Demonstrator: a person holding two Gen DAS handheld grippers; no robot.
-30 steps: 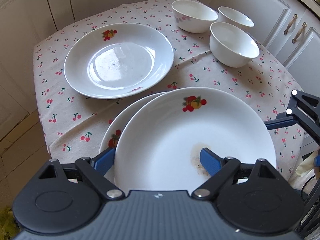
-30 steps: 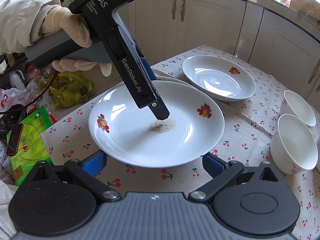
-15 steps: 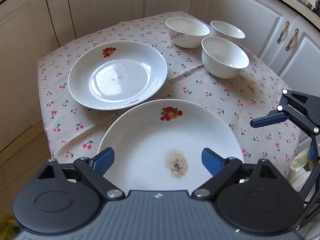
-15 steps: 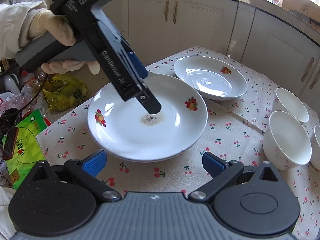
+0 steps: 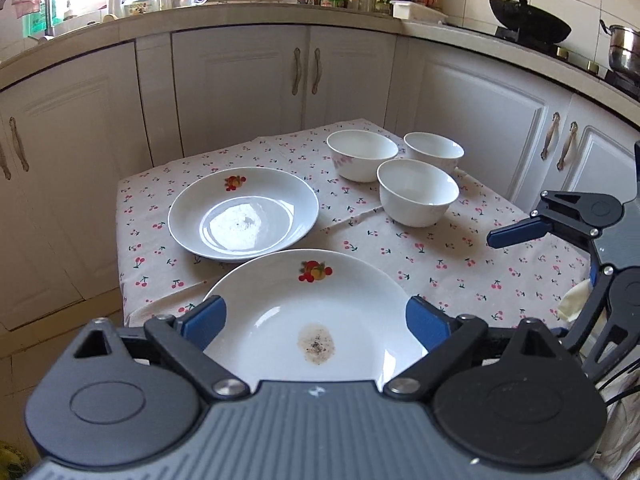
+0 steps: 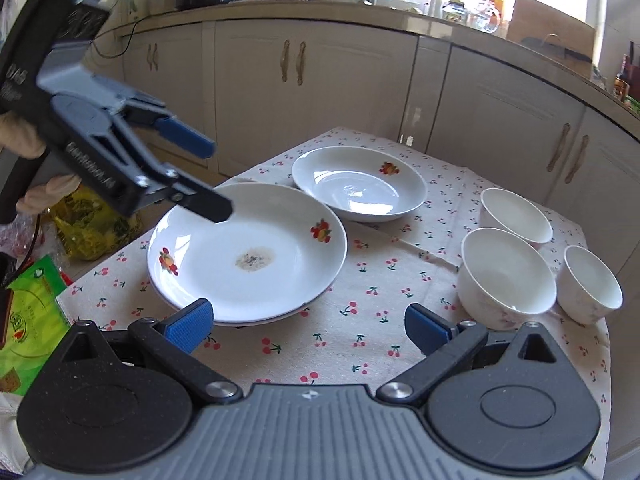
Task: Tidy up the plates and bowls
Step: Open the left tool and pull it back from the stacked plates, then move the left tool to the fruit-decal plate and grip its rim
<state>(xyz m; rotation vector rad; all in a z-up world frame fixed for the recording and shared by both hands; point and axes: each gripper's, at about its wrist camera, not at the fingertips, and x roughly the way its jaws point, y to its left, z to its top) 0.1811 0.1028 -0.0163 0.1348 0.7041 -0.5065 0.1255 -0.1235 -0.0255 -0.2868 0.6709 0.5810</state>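
A white plate with a brown stain (image 5: 316,320) (image 6: 248,252) lies stacked on another plate (image 6: 260,322) at the table's near corner. A second white plate (image 5: 243,212) (image 6: 358,184) lies behind it. Three white bowls (image 5: 418,192) (image 6: 506,272) stand to the right. My left gripper (image 5: 314,320) (image 6: 204,176) is open and empty, raised above the stained plate's near rim. My right gripper (image 6: 308,326) is open and empty, above the tablecloth in front of the stack; it also shows in the left wrist view (image 5: 516,232).
The cherry-print tablecloth (image 6: 376,304) covers a small table ringed by white kitchen cabinets (image 5: 304,80). Bags and packets (image 6: 32,300) lie on the floor left of the table. A wok and pot (image 5: 528,20) stand on the counter.
My left gripper let go of the stained plate on the stack, opened, then rose and drew back. My right gripper pulled back and tilted up a little.
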